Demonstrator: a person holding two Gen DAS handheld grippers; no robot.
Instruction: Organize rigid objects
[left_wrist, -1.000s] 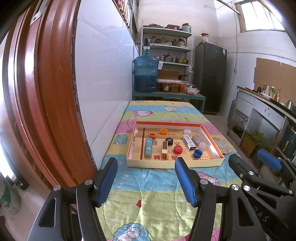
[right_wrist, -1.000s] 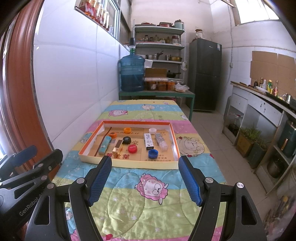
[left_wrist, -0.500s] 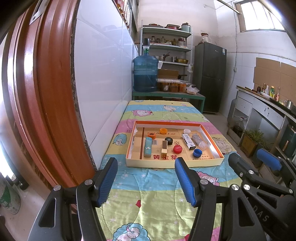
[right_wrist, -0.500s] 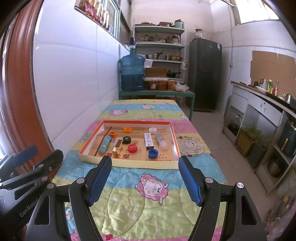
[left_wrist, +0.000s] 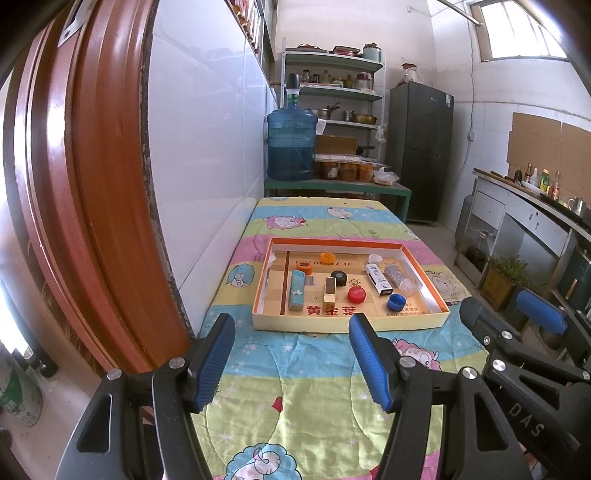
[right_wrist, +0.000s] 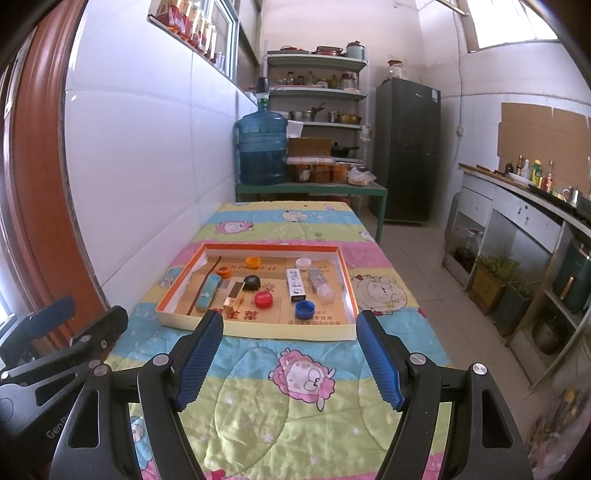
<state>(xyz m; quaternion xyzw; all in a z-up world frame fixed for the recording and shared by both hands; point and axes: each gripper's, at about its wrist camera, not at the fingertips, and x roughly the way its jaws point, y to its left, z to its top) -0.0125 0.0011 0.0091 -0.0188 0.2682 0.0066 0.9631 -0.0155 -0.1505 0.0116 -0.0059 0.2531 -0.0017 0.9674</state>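
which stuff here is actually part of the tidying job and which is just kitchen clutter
Part of the job:
- shallow box
- red cap, blue cap, black cap, white cap, two orange caps
- teal case
- clear bottle

Just lying about:
- water jug
- shelf rack
- fridge
- potted plants

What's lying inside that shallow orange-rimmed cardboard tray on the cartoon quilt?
In the shallow orange-rimmed cardboard tray: round bottle caps, two orange, one black, one red, one blue, one white; a teal case, a white box, a clear bottle. The near wall hides the front floor strip.
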